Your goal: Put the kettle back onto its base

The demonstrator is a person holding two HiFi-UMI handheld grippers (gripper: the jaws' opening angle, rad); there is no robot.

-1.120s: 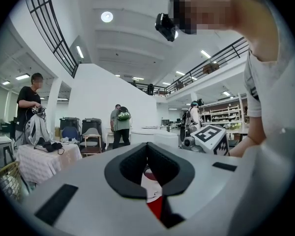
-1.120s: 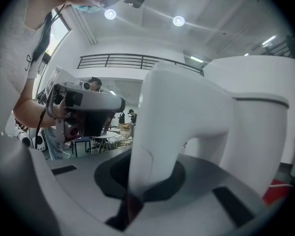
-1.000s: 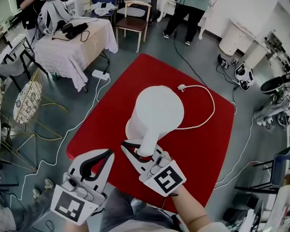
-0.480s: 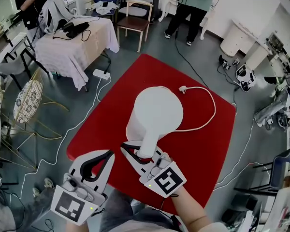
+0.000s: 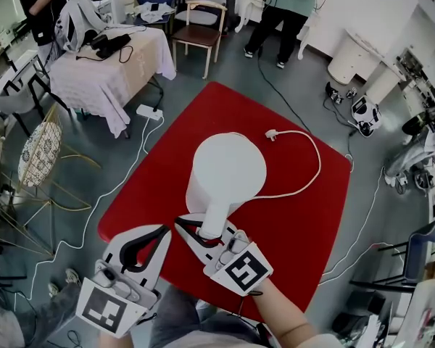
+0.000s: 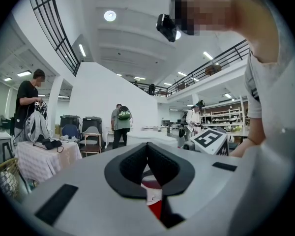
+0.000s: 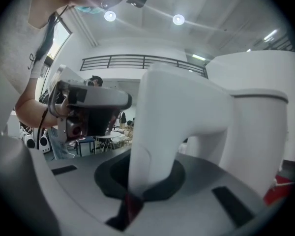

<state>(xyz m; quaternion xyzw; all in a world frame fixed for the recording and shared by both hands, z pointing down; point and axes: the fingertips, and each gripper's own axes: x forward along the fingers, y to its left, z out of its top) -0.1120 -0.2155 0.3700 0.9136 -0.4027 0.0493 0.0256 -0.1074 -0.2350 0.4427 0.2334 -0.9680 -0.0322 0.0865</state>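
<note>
My right tool is clamped shut on the handle of the kettle. In the right gripper view the white handle fills the space between the black pads. Against a second ago, this tool and the kettle have edged slightly left, toward my other hand, and the grip looks the same.

My left tool has not moved. Its jaws are closed tip to tip with nothing in them, and it sits just left of the handle without touching it.

The kettle stands upright over the middle of the red table. I cannot tell whether it rests on anything, since its body hides what lies beneath it. A white cord comes out from under its right side and loops out toward the table's right corner. It curls back to a plug lying on the red top behind the kettle.

The table's near edge runs under both tools. There is bare red to the left of the kettle as far as the left corner. There is more on the right inside the cord's loop, and a strip beyond the kettle up to the far corner. Off the table the floor is grey, with a power strip and trailing cables to the far left.
</note>
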